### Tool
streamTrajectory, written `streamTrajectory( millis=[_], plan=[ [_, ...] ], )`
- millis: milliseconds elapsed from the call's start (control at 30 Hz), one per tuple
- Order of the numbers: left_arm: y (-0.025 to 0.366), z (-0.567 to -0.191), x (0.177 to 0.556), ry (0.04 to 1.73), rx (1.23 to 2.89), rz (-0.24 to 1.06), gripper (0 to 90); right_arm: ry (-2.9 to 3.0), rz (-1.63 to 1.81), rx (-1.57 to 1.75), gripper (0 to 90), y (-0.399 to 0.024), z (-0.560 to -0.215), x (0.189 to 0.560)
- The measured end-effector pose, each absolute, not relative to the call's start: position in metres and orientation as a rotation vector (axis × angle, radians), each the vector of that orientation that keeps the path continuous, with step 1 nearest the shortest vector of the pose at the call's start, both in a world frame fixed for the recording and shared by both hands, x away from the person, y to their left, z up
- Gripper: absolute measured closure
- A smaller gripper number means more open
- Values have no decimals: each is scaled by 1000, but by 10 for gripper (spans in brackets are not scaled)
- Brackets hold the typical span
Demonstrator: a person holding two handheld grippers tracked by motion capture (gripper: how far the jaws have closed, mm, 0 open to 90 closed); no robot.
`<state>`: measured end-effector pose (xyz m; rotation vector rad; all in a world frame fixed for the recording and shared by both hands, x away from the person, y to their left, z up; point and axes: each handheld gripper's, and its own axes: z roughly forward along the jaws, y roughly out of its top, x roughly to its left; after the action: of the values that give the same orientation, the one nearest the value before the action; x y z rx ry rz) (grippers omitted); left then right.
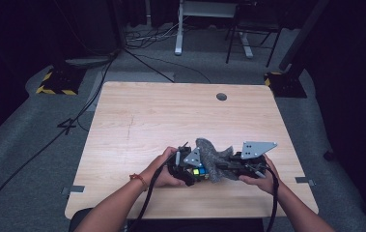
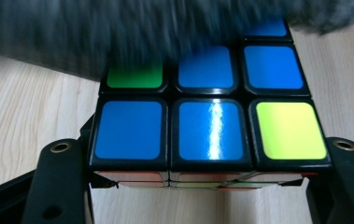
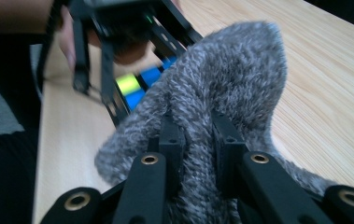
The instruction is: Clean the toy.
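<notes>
A cube puzzle (image 2: 207, 126) with blue, green and yellow stickers sits between the two black jaws of my left gripper (image 2: 202, 154), which is shut on its sides just above the wooden table (image 1: 171, 111). A grey knitted cloth (image 3: 226, 79) drapes over the cube's far part. My right gripper (image 3: 198, 135) is shut on a fold of that cloth. In the high view both grippers meet near the front middle of the table: the left gripper (image 1: 186, 169) with the cube (image 1: 198, 170), the right gripper (image 1: 229, 166) beside it, and the cloth (image 1: 214, 157) bunched between them.
A round cable hole (image 1: 221, 96) lies near the table's far edge. Beyond the table, cables (image 1: 142, 55) run over the grey floor, with a yellow-and-black striped base (image 1: 55, 83) at the left and white desk legs (image 1: 178, 34) at the back.
</notes>
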<state>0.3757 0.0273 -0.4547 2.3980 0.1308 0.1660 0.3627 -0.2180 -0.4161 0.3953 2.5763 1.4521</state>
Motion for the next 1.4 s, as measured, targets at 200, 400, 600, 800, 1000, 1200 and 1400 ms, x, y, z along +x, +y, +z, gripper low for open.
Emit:
streamTrajectory(
  millis=[200, 400, 600, 800, 1000, 1200, 1400],
  plan=[
    [22, -453, 373, 132, 2422, 198, 336, 2627, 1425, 388, 783, -197, -413, 364],
    [23, -456, 374, 158, 2431, 218, 335, 2617, 1390, 381, 782, -181, -413, 362],
    [19, -460, 376, 163, 2443, 229, 336, 2632, 1355, 364, 785, -172, -416, 360],
    [24, -457, 375, 161, 2434, 240, 338, 2601, 1322, 425, 789, -186, -417, 366],
    [37, -450, 372, 162, 2388, 244, 338, 2596, 1297, 526, 790, -210, -430, 373],
    [43, -441, 368, 144, 2334, 236, 337, 2633, 1291, 534, 791, -212, -439, 374],
    [47, -439, 373, 148, 2315, 217, 337, 2704, 1342, 461, 791, -208, -447, 370]
  ],
)
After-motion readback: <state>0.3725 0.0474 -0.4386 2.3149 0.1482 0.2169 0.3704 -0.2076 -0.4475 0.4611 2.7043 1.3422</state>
